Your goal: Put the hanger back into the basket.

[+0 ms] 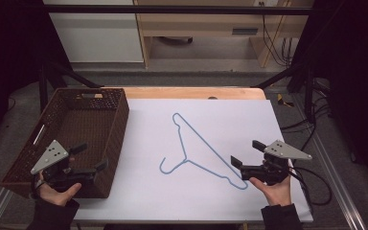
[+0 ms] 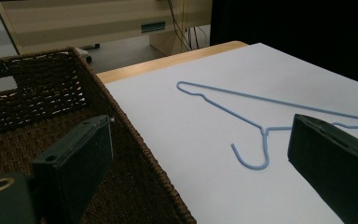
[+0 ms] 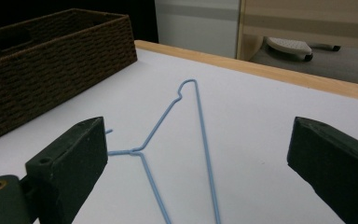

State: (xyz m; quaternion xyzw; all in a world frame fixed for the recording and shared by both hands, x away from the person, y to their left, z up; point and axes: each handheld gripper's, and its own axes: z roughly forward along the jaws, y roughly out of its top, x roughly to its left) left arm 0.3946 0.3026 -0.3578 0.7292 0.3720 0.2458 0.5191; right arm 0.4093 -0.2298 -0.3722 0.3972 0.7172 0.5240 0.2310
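We see the wicker basket [image 1: 116,125] empty, blue hanger [image 1: 204,148] right of it; left gripper [image 1: 90,157] and right gripper [image 1: 247,152] gape wide, holding nothing

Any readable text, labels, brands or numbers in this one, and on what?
None can be read. The blue wire hanger, the woven basket, the white sheet and both hand-held grippers, left and right, carry no print. A grey plate on the cabinet behind is too blurred to tell.
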